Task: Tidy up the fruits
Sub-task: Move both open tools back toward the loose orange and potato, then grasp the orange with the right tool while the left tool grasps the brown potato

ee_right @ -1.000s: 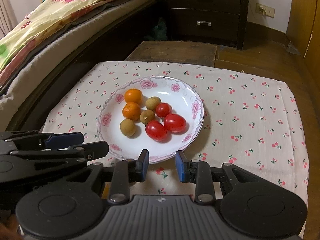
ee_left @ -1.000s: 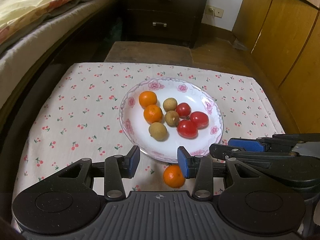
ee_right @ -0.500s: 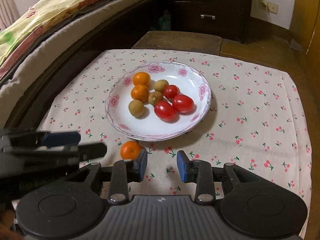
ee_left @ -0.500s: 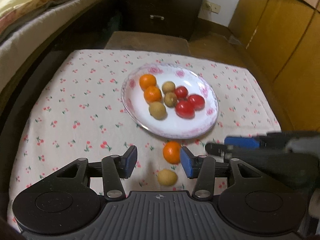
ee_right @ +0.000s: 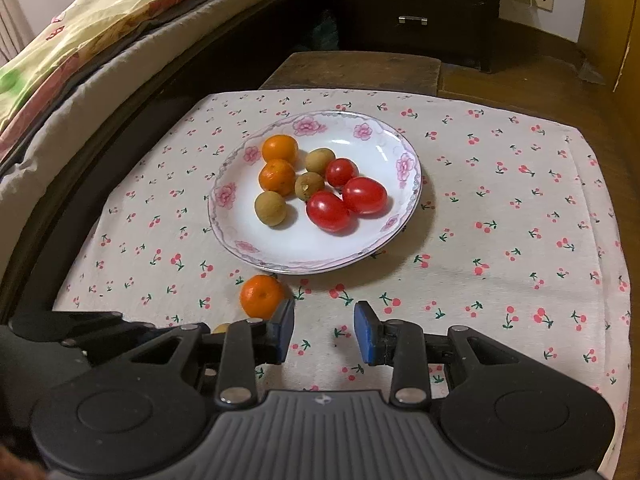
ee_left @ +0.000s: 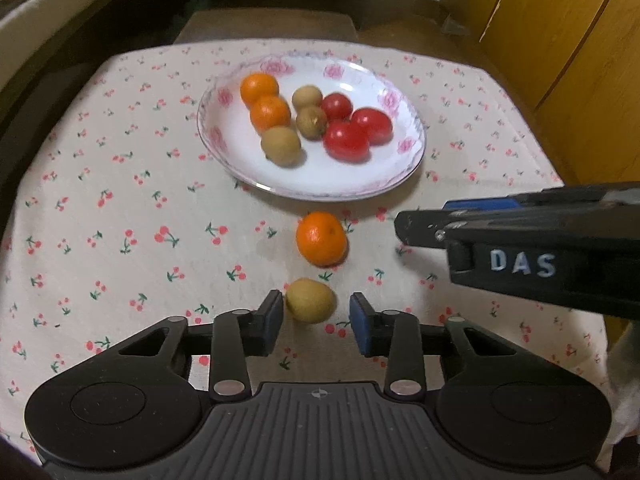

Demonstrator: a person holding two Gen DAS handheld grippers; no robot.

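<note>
A white floral plate (ee_left: 404, 176) (ee_right: 240, 236) holds two tangerines, three brown longans and three red tomatoes. On the cloth in front of it lie a loose tangerine (ee_left: 321, 238) (ee_right: 262, 296) and a loose longan (ee_left: 310, 300) (ee_right: 221, 328). My left gripper (ee_left: 316, 322) is open, its pads on either side of the loose longan without touching it. My right gripper (ee_right: 324, 332) is open and empty, just right of the loose tangerine; it shows from the side in the left wrist view (ee_left: 520, 240).
The cherry-print cloth (ee_right: 500, 220) covers a small table. A bed (ee_right: 80, 40) runs along the left. A dark dresser (ee_right: 416, 8) stands behind, wooden cabinets (ee_left: 560, 40) at the right, and a low wooden stool (ee_right: 356, 72) beyond the table.
Both grippers have pulled back toward the table's front. The loose tangerine and longan have come into view, and the longan now sits between my left pads.
</note>
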